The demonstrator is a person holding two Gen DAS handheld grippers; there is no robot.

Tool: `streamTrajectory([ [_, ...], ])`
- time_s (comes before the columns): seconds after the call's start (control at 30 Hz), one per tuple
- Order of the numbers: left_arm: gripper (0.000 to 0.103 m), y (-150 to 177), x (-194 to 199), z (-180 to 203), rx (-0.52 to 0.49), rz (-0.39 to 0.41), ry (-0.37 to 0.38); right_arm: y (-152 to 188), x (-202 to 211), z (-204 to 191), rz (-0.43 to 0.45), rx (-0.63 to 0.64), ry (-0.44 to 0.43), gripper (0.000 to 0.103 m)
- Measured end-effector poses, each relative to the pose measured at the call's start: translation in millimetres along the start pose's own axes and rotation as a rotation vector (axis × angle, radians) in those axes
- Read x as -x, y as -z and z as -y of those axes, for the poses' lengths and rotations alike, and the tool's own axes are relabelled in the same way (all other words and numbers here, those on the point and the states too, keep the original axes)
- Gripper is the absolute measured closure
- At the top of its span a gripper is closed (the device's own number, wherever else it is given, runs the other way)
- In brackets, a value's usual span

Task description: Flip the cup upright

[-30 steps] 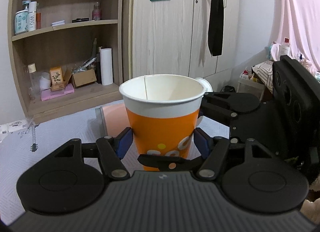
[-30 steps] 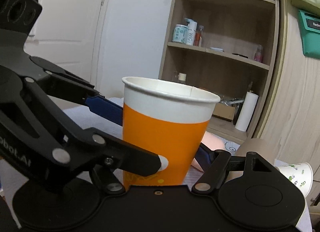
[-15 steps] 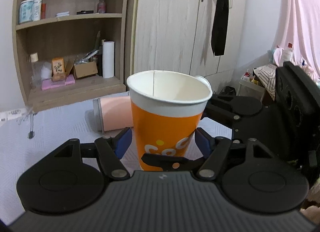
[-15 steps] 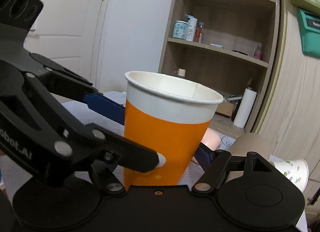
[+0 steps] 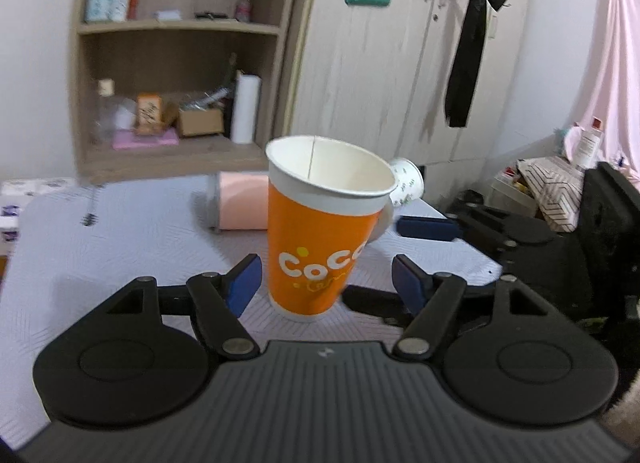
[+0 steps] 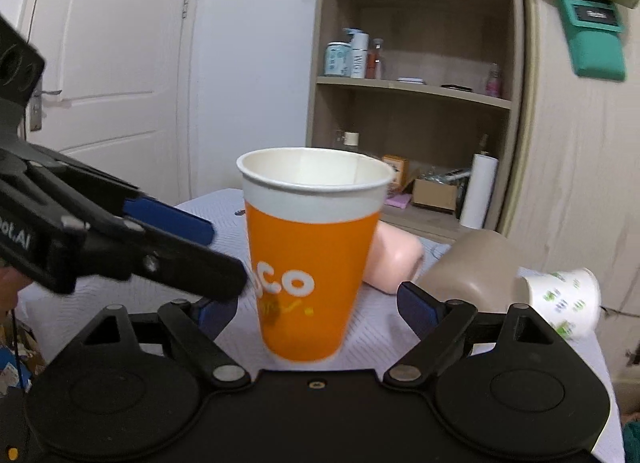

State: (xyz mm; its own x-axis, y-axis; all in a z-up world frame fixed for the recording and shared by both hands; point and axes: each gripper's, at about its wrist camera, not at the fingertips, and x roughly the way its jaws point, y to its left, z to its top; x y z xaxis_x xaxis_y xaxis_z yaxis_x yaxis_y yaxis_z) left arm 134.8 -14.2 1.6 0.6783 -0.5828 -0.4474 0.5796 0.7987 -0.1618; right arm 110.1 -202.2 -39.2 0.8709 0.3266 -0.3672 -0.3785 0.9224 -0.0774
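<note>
The orange paper cup with a white rim band and white lettering (image 5: 320,239) stood mouth up on the pale grey textured tablecloth (image 5: 120,247), leaning slightly in the left wrist view and near upright in the right wrist view. The left gripper (image 5: 326,283) had its blue-padded fingers (image 5: 244,283) spread apart on either side of the cup's base, with a gap showing on both sides, so it gripped nothing. The right gripper (image 6: 320,305) was likewise spread wide, its blue pads clear of the cup's (image 6: 308,255) walls. Seen from the left wrist camera, the right gripper reached in from the right side. Behind the orange cup lay a pale pink cup on its side (image 5: 240,203), and beside it, in the right wrist view, a beige-brown plastic cup on its side (image 6: 476,267) and a white paper cup with green print (image 6: 564,299), also tipped over. A wooden open shelf unit (image 5: 180,27) stood beyond the table.
</note>
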Motion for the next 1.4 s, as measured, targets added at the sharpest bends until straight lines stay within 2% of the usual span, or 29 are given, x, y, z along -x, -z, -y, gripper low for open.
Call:
streamTrajectory([
  [0.17,0.032,5,29,20,0.003,0.055,-0.102,0,39,-1,0.035,-0.035,0.022,0.013],
  [0.3,0.031,11,53,31,0.044,0.109,-0.141,-5,69,-3,0.073,-0.060,0.070,0.013],
  [0.5,0.029,22,85,52,0.033,0.175,-0.239,-12,104,-12,0.091,-0.066,0.138,0.013],
  [0.67,0.026,29,101,60,0.044,0.188,-0.299,-15,120,-16,0.100,-0.080,0.158,0.013],
  [0.87,0.023,34,102,61,0.047,0.188,-0.393,-15,123,-18,0.066,-0.107,0.190,0.013],
  [1.03,0.009,35,97,63,0.033,0.179,-0.425,-14,122,-19,0.055,-0.113,0.205,0.011],
  [1.13,0.006,37,96,65,0.027,0.179,-0.437,-14,123,-20,0.054,-0.117,0.210,0.010],
  [1.27,0.003,40,96,62,0.037,0.154,-0.441,-14,121,-22,0.035,-0.111,0.224,0.000],
  [1.4,0.000,41,94,59,0.038,0.127,-0.468,-12,117,-23,0.015,-0.142,0.270,0.000],
])
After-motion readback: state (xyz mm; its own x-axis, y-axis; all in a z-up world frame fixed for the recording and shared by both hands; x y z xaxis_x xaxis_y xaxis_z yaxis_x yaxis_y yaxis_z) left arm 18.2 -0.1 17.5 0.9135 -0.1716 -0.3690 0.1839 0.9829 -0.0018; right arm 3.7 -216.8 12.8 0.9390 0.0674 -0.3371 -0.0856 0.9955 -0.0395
